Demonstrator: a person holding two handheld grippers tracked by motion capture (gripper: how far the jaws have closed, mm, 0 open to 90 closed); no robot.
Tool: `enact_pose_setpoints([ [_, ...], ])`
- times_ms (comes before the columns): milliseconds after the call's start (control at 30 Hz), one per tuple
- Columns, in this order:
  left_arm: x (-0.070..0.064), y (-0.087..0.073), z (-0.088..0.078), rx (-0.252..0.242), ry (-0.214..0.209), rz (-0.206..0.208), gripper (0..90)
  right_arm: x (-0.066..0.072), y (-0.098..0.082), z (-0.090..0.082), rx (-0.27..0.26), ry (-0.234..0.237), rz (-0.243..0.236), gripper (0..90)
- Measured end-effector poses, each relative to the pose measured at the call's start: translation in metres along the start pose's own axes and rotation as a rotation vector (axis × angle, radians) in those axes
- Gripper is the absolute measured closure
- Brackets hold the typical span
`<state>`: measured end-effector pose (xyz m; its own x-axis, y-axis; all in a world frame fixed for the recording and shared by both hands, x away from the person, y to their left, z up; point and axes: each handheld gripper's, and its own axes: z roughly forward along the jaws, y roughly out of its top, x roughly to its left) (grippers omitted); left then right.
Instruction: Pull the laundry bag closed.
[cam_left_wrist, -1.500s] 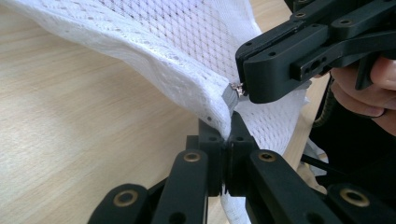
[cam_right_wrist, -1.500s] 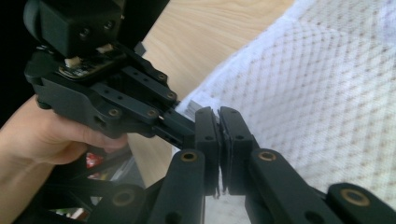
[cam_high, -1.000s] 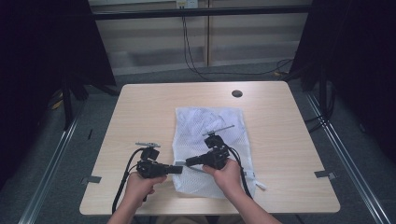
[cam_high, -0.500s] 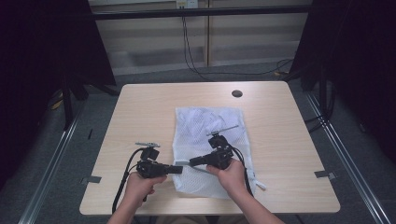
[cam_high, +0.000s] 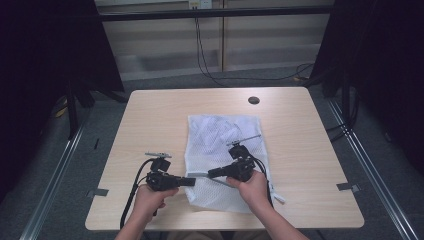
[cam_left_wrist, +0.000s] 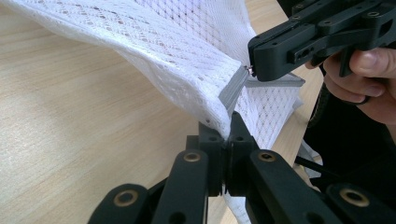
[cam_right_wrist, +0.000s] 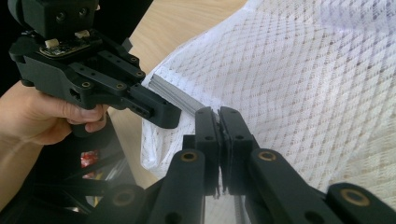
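Note:
A white mesh bag lies flat on the wooden table, with a grey zipper band along its near left edge. My left gripper sits at the bag's near left corner, shut on the mesh and the end of the zipper band. Just to its right, my right gripper points left toward it and is shut on the same grey band. The two sets of tips are almost touching. The pinched edge is lifted slightly off the table.
A round black grommet is set in the table near the far edge. A white tab sticks out from the bag's near right corner. Cables trail from both grippers toward the table's front edge. Dark curtains stand at both sides.
My right gripper has shifted slightly to the right along the bag's edge. The left gripper has stayed in place.

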<state>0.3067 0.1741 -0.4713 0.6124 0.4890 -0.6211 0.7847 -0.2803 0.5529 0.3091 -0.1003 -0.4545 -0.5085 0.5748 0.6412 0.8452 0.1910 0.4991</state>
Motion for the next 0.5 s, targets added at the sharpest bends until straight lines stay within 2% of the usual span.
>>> enact_pose_setpoints([
  [333, -0.001, -0.0001, 0.0007, -0.001, 0.007, -0.002, 88.5, 0.0, -0.0006, -0.0006, 0.002, 0.001, -0.008, 87.0],
  [500, -0.0011, -0.0001, 0.0008, 0.006, -0.004, -0.007, 88.5, -0.0002, -0.0008, -0.0009, 0.006, 0.0, -0.014, 87.1],
])
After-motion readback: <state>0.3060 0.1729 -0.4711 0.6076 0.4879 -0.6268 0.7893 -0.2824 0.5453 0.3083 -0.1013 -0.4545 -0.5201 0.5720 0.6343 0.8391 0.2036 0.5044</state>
